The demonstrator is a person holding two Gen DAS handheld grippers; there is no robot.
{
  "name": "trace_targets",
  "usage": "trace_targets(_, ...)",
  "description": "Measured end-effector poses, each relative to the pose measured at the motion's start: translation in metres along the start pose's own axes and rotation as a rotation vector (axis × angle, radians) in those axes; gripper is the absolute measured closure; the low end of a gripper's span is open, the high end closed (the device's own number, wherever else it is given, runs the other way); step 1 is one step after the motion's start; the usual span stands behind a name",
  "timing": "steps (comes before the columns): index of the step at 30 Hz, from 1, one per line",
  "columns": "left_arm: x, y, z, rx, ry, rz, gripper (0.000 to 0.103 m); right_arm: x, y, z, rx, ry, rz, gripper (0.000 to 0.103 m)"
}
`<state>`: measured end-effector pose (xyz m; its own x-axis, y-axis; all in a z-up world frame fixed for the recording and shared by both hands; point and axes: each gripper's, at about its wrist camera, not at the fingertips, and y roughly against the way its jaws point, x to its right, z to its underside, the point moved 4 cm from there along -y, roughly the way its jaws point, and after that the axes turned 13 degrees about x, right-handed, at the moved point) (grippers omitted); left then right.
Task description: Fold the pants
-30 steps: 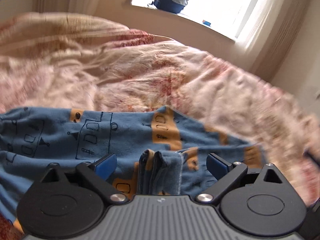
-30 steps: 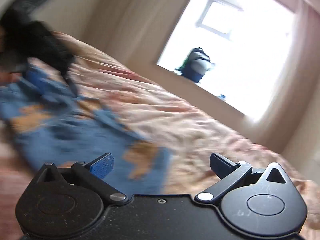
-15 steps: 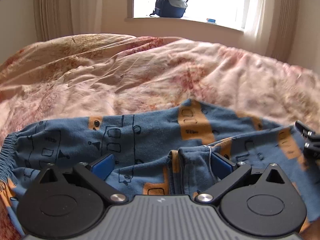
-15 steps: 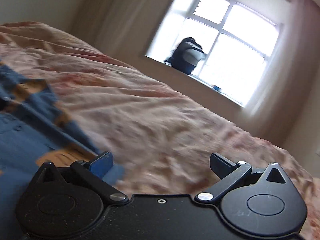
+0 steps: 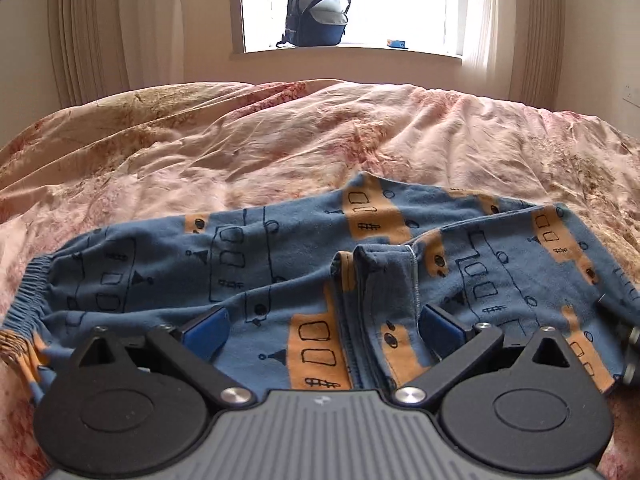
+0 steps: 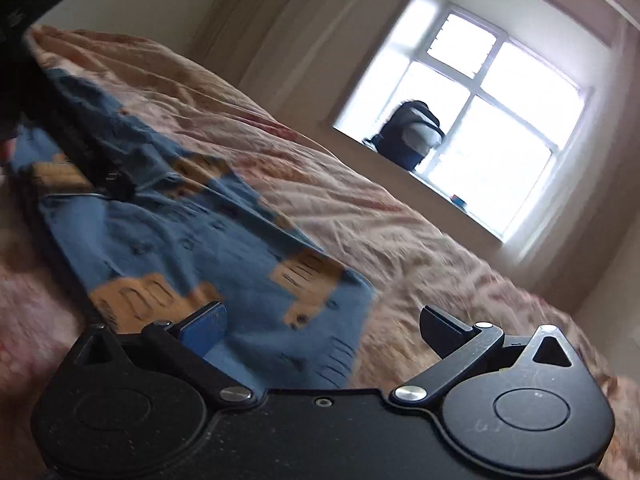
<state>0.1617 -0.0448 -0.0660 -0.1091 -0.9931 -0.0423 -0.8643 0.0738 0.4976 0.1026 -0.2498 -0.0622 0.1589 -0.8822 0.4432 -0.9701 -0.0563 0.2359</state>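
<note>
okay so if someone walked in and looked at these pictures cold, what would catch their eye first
Most likely the blue pants with orange patches, spread across the pink flowered bedspread, one bunched fold standing up in the middle. Both the left gripper and the right gripper sit open just over the cloth. Behind, a dark backpack stands on the bright windowsill.

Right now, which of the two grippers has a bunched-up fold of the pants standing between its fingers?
The left gripper. A raised ridge of the blue pants stands between its open fingers, beside the right one. The right gripper only has flat leg fabric by its left finger.
</note>
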Motion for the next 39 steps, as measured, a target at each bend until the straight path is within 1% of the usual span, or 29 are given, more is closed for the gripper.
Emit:
trace_targets(2, -0.006, 0.007, -0.003, -0.002, 0.026, -0.014, 0.000, 0.023, -0.001, 0.009, -0.041, -0.019, 0.087, 0.001)
trace_targets(4, -0.012, 0.018, -0.008, 0.022, 0.084, -0.021, 0.000, 0.040, 0.004, 0.012, -0.056, -0.053, 0.124, 0.001)
trace_targets(6, -0.012, 0.031, -0.009, 0.065, 0.148, 0.029, 0.000, 0.041, 0.017, 0.003, 0.004, -0.076, 0.114, 0.001)
trace_targets(7, -0.008, 0.034, -0.007, 0.056, 0.159, 0.055, 0.000, 0.037, 0.022, -0.002, 0.026, -0.080, 0.085, 0.001)
trace_targets(8, -0.002, 0.033, -0.003, 0.027, 0.144, 0.079, 0.000, 0.029, 0.024, -0.005, 0.033, -0.082, 0.049, 0.001)
trace_targets(9, 0.006, 0.030, 0.003, -0.009, 0.098, 0.092, 0.000, 0.020, 0.023, -0.006, 0.025, -0.082, 0.007, 0.001)
trace_targets(10, 0.013, 0.026, 0.011, -0.037, 0.027, 0.076, 0.000, 0.013, 0.021, -0.003, 0.005, -0.076, -0.024, 0.001)
trace_targets(11, 0.018, 0.023, 0.019, -0.040, -0.056, 0.038, 0.000, 0.005, 0.020, 0.002, -0.022, -0.061, -0.032, 0.001)
trace_targets(12, 0.020, 0.026, 0.023, -0.013, -0.097, 0.025, 0.000, 0.005, 0.018, 0.009, -0.043, -0.056, -0.017, 0.001)
trace_targets(13, 0.019, 0.029, 0.024, 0.009, -0.100, 0.021, 0.000, 0.012, 0.018, 0.013, -0.057, -0.069, 0.009, 0.001)
trace_targets(15, 0.016, 0.032, 0.020, 0.001, -0.064, 0.009, 0.000, 0.033, 0.019, 0.021, -0.097, -0.089, 0.083, 0.001)
trace_targets(17, 0.012, 0.034, 0.013, -0.005, -0.022, 0.000, 0.000, 0.058, 0.009, 0.030, -0.159, -0.051, 0.184, 0.001)
trace_targets(18, 0.011, 0.034, 0.009, 0.005, -0.005, -0.004, 0.000, 0.068, 0.005, 0.030, -0.156, -0.048, 0.193, 0.001)
trace_targets(20, 0.009, 0.036, -0.001, 0.056, 0.002, -0.013, 0.000, 0.078, 0.000, 0.018, -0.099, -0.075, 0.171, 0.001)
trace_targets(21, 0.008, 0.034, -0.006, 0.078, -0.005, -0.025, 0.000, 0.077, -0.005, 0.010, -0.065, -0.071, 0.141, 0.001)
trace_targets(24, 0.005, 0.017, -0.020, 0.097, -0.010, -0.061, 0.000, 0.058, -0.026, -0.015, 0.021, -0.065, 0.004, 0.001)
trace_targets(25, 0.004, 0.007, -0.022, 0.084, -0.009, -0.069, 0.000, 0.049, -0.034, -0.021, 0.047, -0.073, -0.050, 0.001)
trace_targets(26, 0.003, -0.006, -0.021, 0.047, -0.014, -0.085, 0.000, 0.039, -0.043, -0.026, 0.063, -0.067, -0.099, 0.001)
trace_targets(27, 0.001, -0.019, -0.020, 0.000, -0.023, -0.105, 0.000, 0.029, -0.052, -0.029, 0.068, -0.041, -0.131, 0.001)
trace_targets(28, -0.002, -0.027, -0.019, -0.024, -0.015, -0.110, 0.000, 0.020, -0.061, -0.029, 0.065, 0.008, -0.145, 0.001)
trace_targets(29, -0.007, -0.030, -0.018, -0.026, 0.021, -0.104, 0.000, 0.012, -0.070, -0.026, 0.054, 0.073, -0.140, 0.001)
trace_targets(30, -0.012, -0.028, -0.018, -0.027, 0.056, -0.095, 0.000, 0.009, -0.078, -0.022, 0.036, 0.136, -0.113, 0.001)
trace_targets(31, -0.017, -0.026, -0.018, -0.033, 0.076, -0.088, 0.000, 0.011, -0.083, -0.017, 0.023, 0.160, -0.084, 0.001)
trace_targets(34, -0.028, -0.012, -0.016, -0.048, 0.087, -0.071, 0.000, 0.042, -0.092, -0.009, -0.036, 0.080, 0.023, 0.001)
trace_targets(35, -0.031, -0.007, -0.017, -0.049, 0.094, -0.085, 0.000, 0.050, -0.089, -0.011, -0.023, 0.061, 0.056, 0.001)
trace_targets(36, -0.036, 0.000, -0.017, -0.046, 0.096, -0.096, 0.000, 0.054, -0.083, -0.016, 0.016, 0.042, 0.059, 0.001)
trace_targets(37, -0.039, 0.007, -0.016, -0.044, 0.094, -0.096, 0.000, 0.054, -0.079, -0.020, 0.053, 0.028, 0.040, 0.001)
trace_targets(38, -0.043, 0.014, -0.015, -0.050, 0.091, -0.096, 0.000, 0.050, -0.078, -0.025, 0.063, 0.023, 0.019, 0.001)
trace_targets(39, -0.048, 0.020, -0.014, -0.062, 0.095, -0.101, 0.000, 0.043, -0.080, -0.026, 0.046, 0.024, -0.006, 0.001)
